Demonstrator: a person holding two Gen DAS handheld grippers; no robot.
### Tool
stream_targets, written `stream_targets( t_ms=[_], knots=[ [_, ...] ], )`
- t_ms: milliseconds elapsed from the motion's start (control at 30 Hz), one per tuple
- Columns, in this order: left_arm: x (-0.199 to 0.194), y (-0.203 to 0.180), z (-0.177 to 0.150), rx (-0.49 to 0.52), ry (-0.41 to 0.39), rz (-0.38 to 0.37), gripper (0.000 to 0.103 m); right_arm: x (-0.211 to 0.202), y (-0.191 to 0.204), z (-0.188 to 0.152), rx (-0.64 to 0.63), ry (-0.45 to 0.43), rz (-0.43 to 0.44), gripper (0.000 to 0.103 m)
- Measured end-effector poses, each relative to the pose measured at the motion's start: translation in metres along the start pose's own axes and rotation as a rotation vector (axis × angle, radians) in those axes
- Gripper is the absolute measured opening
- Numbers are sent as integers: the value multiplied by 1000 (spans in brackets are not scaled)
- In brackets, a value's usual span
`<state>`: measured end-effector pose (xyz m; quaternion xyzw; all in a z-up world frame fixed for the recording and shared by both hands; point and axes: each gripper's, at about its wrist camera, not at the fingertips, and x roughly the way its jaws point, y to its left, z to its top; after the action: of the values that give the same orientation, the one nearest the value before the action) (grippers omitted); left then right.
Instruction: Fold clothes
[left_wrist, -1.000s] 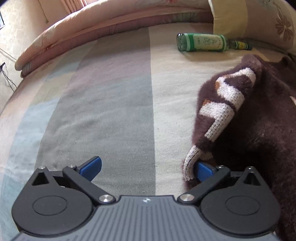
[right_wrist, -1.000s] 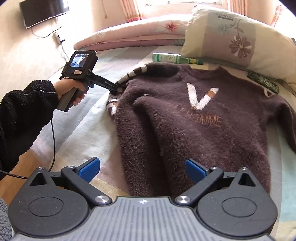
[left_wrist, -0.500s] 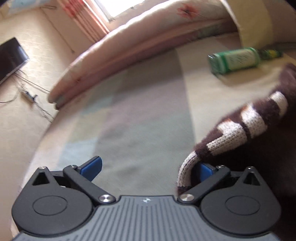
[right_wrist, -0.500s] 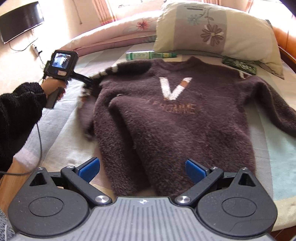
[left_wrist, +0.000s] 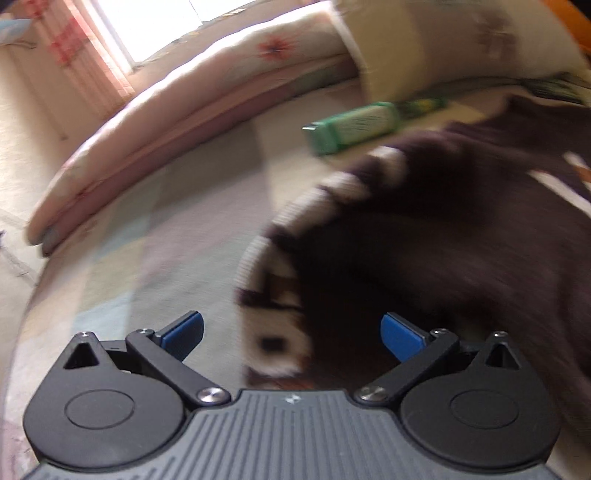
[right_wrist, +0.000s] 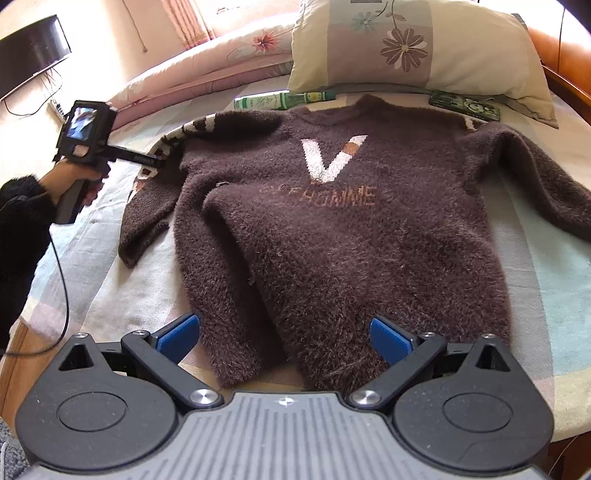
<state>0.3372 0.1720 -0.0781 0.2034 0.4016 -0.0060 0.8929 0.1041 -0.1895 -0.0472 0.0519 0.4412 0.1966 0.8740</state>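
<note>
Left sleeve dropped since half a second ago: it now lies folded back beside the sweater (right_wrist: 332, 229) body, striped cuff (left_wrist: 273, 332) between the left gripper (left_wrist: 291, 332) fingers, jaws wide apart, gripping nothing. Sweater lies flat, front up, mid-bed (right_wrist: 110, 295). Right gripper (right_wrist: 284, 336) wide open, empty, over the near hem. Green bottle (right_wrist: 284, 100) and pillow (right_wrist: 417, 48) at the far side.

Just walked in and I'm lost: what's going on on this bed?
A person is folding a fuzzy brown sweater with a white V spread on the striped bedsheet. The left tool, open, sits at the striped sleeve. The right tool hovers open over the hem, gripping nothing.
</note>
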Motion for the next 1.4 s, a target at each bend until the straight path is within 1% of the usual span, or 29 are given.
stream_targets(
  t_ms=[67,233,267,333,400,500,567,667,733,767,833,900,967,1033,1167,1300,1333,1367,1400],
  knots=[
    [-8,-14,-10,29,9,-89,102,1,2,0,-4,2,5,101],
    [-1,-37,-29,91,79,-99,103,2,4,-1,-7,7,5,101],
    [4,-38,-32,106,95,-23,103,2,4,-2,-6,8,3,101],
    [5,-27,-34,48,92,-21,103,0,4,-3,-9,4,-7,101],
    [2,-12,-33,-32,78,32,103,-2,3,-4,-11,0,-16,101],
    [-2,7,-34,-71,51,153,103,-3,1,-6,-1,1,-23,102],
    [1,17,-34,-44,53,258,103,-2,0,-7,1,3,-25,102],
    [6,34,-37,-76,98,241,103,-3,0,-8,0,1,-22,102],
    [5,38,-41,-85,101,142,103,-4,1,-8,0,-5,-15,102],
    [5,36,-42,-73,103,132,103,-3,1,-8,2,-6,-12,102],
    [10,30,-44,-26,114,139,103,-1,2,-7,5,-6,-7,102],
    [15,25,-47,0,125,122,103,0,4,-7,-1,-2,-2,102],
    [19,29,-49,6,120,144,103,-1,6,-7,-11,1,1,102],
    [19,33,-47,4,106,222,103,-1,8,-7,-21,4,4,103],
    [25,38,-46,36,103,497,103,-3,8,-8,-22,9,-8,103],
    [21,50,-50,-52,93,315,102,-3,3,-8,-4,5,-14,103],
    [20,49,-53,-48,94,246,102,-3,2,-8,-1,7,-14,103],
    [21,46,-55,-27,100,226,102,-2,1,-8,1,8,-14,103],
    [26,43,-57,-6,111,245,102,-2,1,-7,1,8,-14,103]
  ],
)
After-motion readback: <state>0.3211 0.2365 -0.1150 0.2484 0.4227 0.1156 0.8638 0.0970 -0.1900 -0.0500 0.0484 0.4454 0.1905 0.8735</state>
